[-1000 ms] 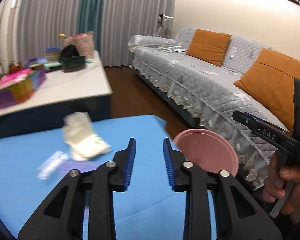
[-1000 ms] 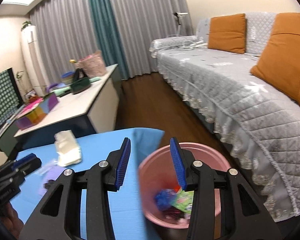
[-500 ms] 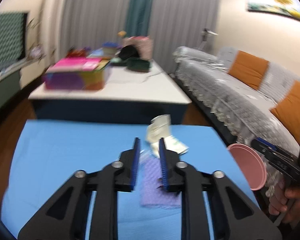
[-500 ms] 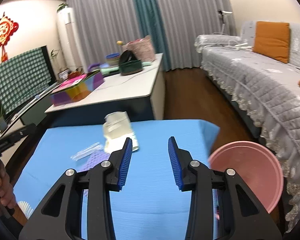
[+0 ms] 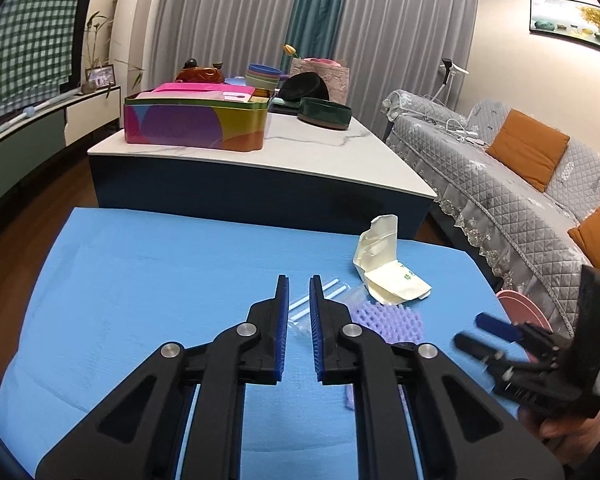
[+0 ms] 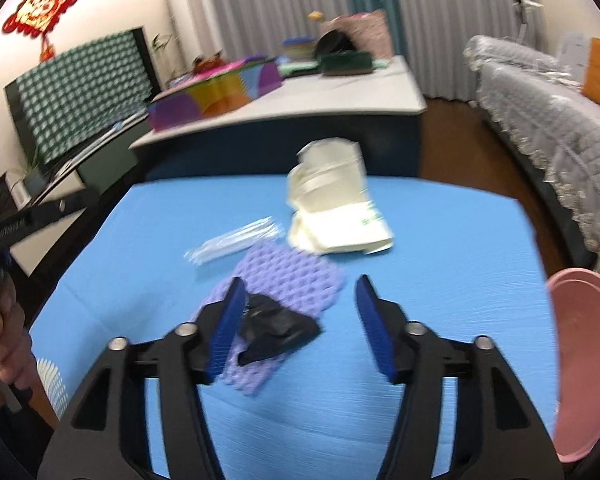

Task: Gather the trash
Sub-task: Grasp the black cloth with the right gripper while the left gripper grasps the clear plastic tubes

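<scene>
On the blue table point(image 6: 440, 248) lie a crumpled cream paper carton point(image 6: 332, 200), a clear wrapper with white sticks point(image 6: 232, 242), a purple foam net point(image 6: 284, 280) and a crumpled black scrap point(image 6: 276, 330) on top of it. The carton point(image 5: 384, 268), sticks point(image 5: 324, 294) and foam net point(image 5: 388, 318) also show in the left wrist view. My right gripper point(image 6: 300, 316) is wide open above the foam net, the black scrap by its left finger. My left gripper point(image 5: 298, 320) is narrowly open and empty, just above the stick wrapper. A pink bin point(image 6: 580, 360) stands off the table's right edge.
Behind the blue table stands a white-topped coffee table point(image 5: 320, 152) with a colourful tin point(image 5: 196, 120), bowls and a bag. A grey sofa point(image 5: 520, 184) with orange cushions runs along the right. A TV cabinet point(image 6: 72, 160) is at the left.
Both grippers swung left from the pink bin to the trash on the table. The right gripper opened wider and moved down over the foam net. The left gripper's jaws narrowed.
</scene>
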The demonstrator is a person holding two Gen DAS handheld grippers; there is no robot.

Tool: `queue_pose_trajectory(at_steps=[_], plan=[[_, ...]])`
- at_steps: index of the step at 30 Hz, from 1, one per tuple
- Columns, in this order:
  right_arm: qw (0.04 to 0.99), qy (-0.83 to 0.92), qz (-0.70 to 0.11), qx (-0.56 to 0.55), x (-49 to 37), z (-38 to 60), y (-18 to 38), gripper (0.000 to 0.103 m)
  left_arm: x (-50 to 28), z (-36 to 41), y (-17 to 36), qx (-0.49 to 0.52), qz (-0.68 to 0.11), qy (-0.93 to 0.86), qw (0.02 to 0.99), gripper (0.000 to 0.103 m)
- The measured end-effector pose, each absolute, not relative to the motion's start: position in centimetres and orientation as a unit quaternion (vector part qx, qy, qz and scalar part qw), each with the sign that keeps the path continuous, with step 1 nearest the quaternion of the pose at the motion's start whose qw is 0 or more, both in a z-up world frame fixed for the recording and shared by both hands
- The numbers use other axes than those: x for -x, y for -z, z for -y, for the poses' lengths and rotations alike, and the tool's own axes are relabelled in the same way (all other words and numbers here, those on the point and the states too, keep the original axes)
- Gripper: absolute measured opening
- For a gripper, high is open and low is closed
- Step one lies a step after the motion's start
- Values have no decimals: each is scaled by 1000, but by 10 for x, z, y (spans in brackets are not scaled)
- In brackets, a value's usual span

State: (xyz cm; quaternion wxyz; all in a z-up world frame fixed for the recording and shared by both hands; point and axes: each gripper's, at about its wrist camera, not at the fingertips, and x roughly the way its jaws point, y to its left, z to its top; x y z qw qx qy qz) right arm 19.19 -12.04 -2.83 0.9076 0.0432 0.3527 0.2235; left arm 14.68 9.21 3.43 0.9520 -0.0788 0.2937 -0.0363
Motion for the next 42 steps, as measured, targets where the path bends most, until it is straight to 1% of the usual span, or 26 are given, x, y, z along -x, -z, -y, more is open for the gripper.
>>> queue_pose_trajectory(at_steps=[1, 4, 8, 9, 14, 15, 16, 17, 19, 20, 22, 23, 29, 38, 42], plan=[[904, -230, -359, -34, -193, 113, 32, 72, -148, -92, -33, 77, -295, 38, 952, 10], [896, -238, -374, -13, -195, 99, 42, 74, -151, -90, -27, 72, -302, 42, 950, 10], [886, -238, -399, 6, -200, 90, 56, 74, -157, -85, -18, 69, -314, 52, 946, 10], [883, -239, -403, 10, -201, 89, 58, 73, -159, -84, -17, 68, -316, 54, 945, 10], [882, -250, -400, 14, -198, 95, 55, 44, -172, -74, -3, 66, -335, 67, 937, 10], [882, -251, -399, 15, -198, 97, 53, 30, -177, -72, 2, 68, -342, 68, 935, 11], [882, -252, -397, 13, -198, 98, 52, 21, -179, -70, 6, 70, -346, 68, 933, 11], [884, -252, -393, 8, -197, 102, 49, 19, -184, -68, 11, 72, -352, 68, 931, 13], [888, -250, -387, 1, -197, 110, 45, 15, -191, -63, 20, 72, -365, 65, 926, 24], [889, -249, -384, -1, -197, 113, 43, 14, -194, -60, 25, 67, -369, 59, 925, 33], [894, -243, -377, -6, -197, 121, 40, 14, -199, -56, 31, 61, -375, 51, 923, 41], [896, -239, -373, -8, -197, 125, 39, 14, -203, -54, 35, 59, -380, 47, 922, 42], [904, -221, -364, -26, -204, 146, 34, 14, -217, -52, 47, 47, -392, 3, 919, 43], [910, -207, -358, -43, -209, 162, 30, 14, -235, -71, 58, 84, -404, -25, 911, 44], [910, -196, -362, -49, -212, 168, 33, 14, -239, -67, 64, 80, -416, -20, 906, 44]])
